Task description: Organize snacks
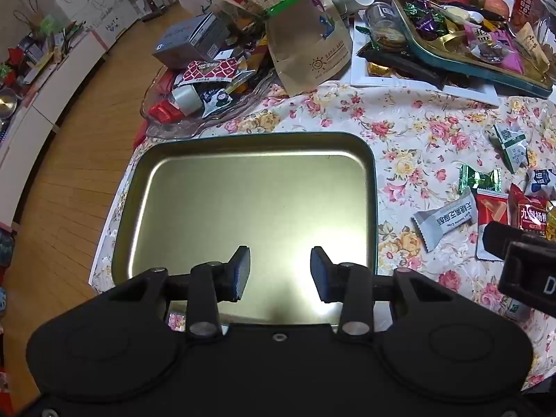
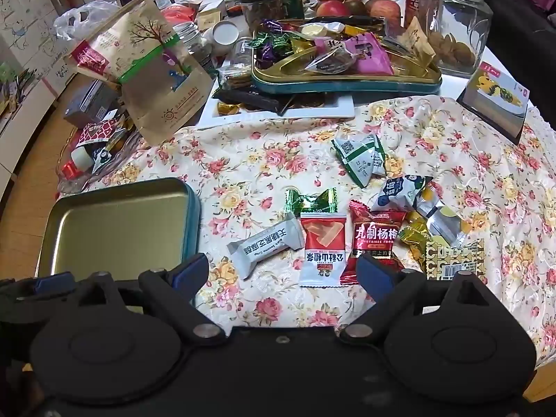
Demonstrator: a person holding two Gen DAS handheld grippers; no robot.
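An empty gold tin tray with a teal rim (image 1: 371, 187) lies on the floral cloth; it also shows at the left of the right wrist view (image 2: 193, 222). My left gripper (image 1: 279, 271) is open and empty above the tray's near part. Loose snacks lie right of the tray: a grey sesame-crisp packet (image 2: 267, 245), a red and white hawthorn packet (image 2: 323, 250), a red plum packet (image 2: 377, 234), a green candy (image 2: 311, 199), a white and green packet (image 2: 361, 160) and a blue and white packet (image 2: 399, 191). My right gripper (image 2: 283, 271) is open and empty just before the hawthorn packet.
A teal tin full of sweets (image 2: 347, 83) sits on a white tray (image 2: 312, 109) at the back. A brown paper bag (image 2: 156, 80), a glass dish of snacks (image 1: 180, 118), a glass jar (image 2: 455, 24), apples (image 2: 382, 10) and a photo card (image 2: 493, 100) crowd the far side.
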